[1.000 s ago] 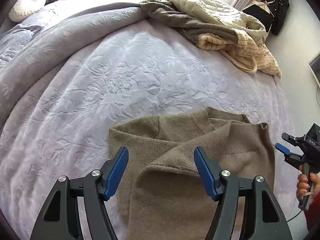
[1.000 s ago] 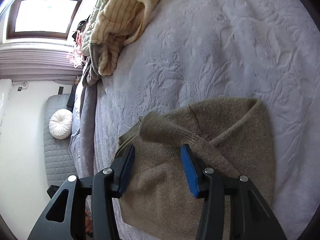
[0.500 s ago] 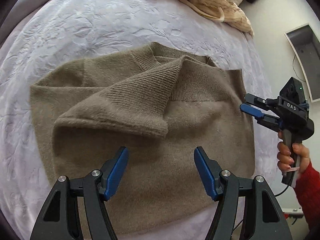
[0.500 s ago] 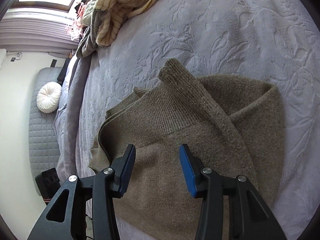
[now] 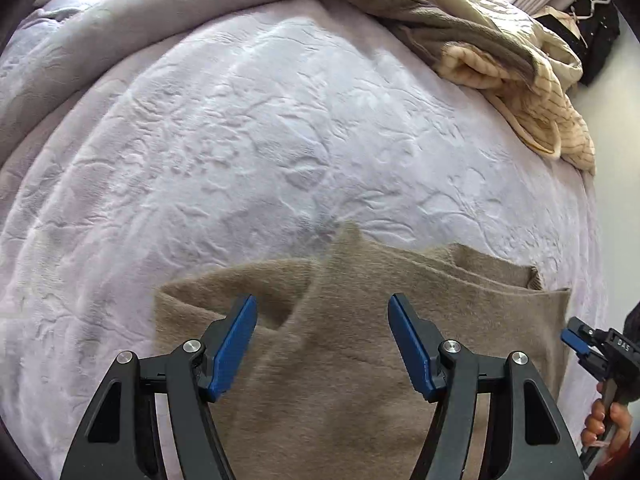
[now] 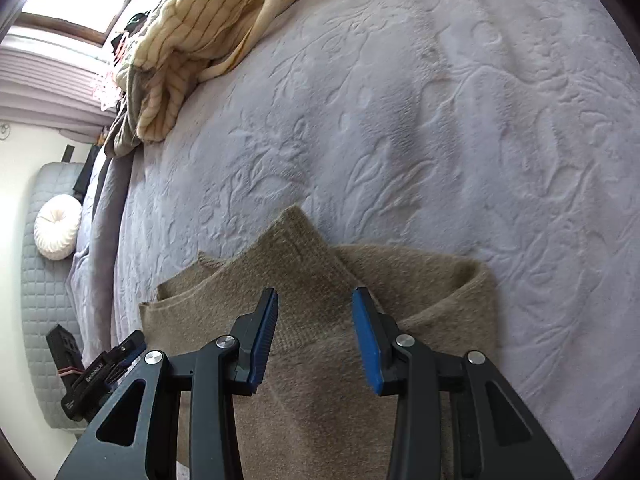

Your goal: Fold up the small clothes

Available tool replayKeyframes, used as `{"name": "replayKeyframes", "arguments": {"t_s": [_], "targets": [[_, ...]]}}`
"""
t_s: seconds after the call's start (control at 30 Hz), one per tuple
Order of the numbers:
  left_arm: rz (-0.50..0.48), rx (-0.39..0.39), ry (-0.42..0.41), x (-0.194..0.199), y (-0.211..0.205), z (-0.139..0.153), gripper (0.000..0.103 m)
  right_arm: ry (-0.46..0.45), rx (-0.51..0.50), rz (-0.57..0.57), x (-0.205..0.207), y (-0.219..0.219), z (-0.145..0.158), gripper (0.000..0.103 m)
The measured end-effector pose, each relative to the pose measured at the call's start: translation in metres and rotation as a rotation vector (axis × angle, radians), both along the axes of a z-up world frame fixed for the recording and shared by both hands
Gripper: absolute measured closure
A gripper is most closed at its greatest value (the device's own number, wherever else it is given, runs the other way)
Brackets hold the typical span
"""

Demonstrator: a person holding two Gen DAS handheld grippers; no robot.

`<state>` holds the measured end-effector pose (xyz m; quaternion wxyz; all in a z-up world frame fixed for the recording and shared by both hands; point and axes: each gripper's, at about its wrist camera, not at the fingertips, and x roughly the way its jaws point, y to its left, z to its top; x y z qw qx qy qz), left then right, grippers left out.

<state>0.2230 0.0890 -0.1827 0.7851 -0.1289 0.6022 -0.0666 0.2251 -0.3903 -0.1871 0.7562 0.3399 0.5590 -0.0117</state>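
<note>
A small olive-brown knit sweater [image 5: 360, 360] lies on the pale lilac bedspread [image 5: 240, 140], its sleeves folded across the body. It also shows in the right wrist view [image 6: 320, 320], with a ribbed cuff pointing away. My left gripper [image 5: 322, 344] is open and empty just above the sweater. My right gripper [image 6: 316, 336] is open and empty over the folded sleeve; it also shows at the right edge of the left wrist view [image 5: 576, 340], beside the sweater.
A heap of cream striped and grey clothes [image 5: 500, 52] lies at the far right of the bed, also in the right wrist view [image 6: 208, 28]. A rumpled grey blanket [image 5: 80, 40] lies far left. A round white cushion [image 6: 56, 232] sits by the wall.
Both grippers stayed open. The left view tilted down over the sweater, then back up toward the bed. The sleeve cuff now lies flat across the body.
</note>
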Motion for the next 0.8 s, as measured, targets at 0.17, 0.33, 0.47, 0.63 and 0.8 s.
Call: {"name": "replayKeyframes", "arguments": {"t_s": [0.17, 0.33, 0.47, 0.63, 0.8], "targets": [[-0.029, 0.003, 0.026, -0.024, 0.026, 0.009, 0.034, 0.002, 0.045, -0.029, -0.024, -0.012, 0.006, 0.06], [-0.089, -0.023, 0.073, -0.075, 0.044, 0.016, 0.034, -0.027, 0.122, 0.047, -0.061, 0.013, 0.019, 0.057], [-0.104, -0.057, 0.14, -0.126, 0.057, 0.012, 0.034, -0.028, 0.245, 0.11, -0.102, 0.052, 0.021, 0.051], [-0.083, -0.129, 0.191, -0.168, 0.069, 0.002, 0.034, 0.058, 0.392, 0.151, -0.153, 0.112, -0.003, 0.05], [-0.078, -0.219, 0.177, -0.177, 0.068, -0.004, 0.034, 0.136, 0.471, 0.097, -0.18, 0.155, -0.041, 0.05]]}}
